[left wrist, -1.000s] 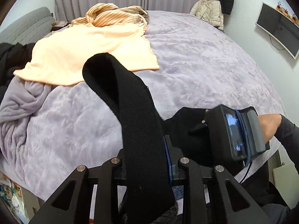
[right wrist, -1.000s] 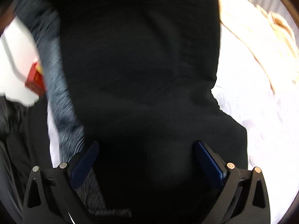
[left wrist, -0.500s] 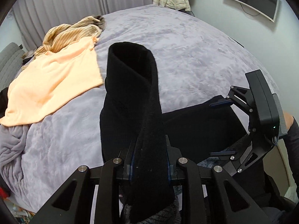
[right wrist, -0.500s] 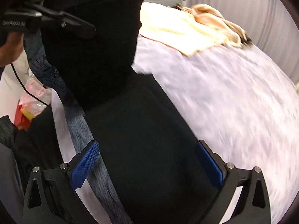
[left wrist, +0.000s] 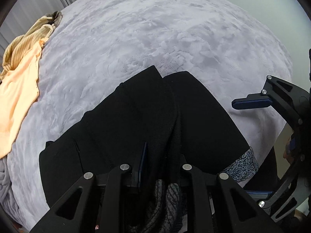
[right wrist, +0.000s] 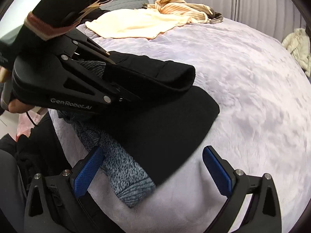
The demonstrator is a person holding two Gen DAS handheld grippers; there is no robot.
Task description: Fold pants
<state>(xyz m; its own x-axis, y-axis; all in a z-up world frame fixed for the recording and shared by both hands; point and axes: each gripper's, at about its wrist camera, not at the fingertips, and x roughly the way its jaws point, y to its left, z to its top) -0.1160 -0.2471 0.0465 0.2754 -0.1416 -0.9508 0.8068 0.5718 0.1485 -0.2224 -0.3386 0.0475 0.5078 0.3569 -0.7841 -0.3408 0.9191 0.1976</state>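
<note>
The right tool (right wrist: 153,171) is wide open and holds nothing, just above the near edge of the black pants (right wrist: 165,124) on the bed (right wrist: 252,101). The left tool (right wrist: 124,77) points down, its jaws closing on a fold of the pants. Farther back lie an orange shirt (right wrist: 136,26) and a striped top (right wrist: 180,6).

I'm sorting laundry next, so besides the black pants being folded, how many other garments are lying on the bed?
2, both at the far corner of the lavender plush bedspread: a flat peach top and, touching it, a bunched tan striped garment. More may lie hidden beyond the frame.
</note>
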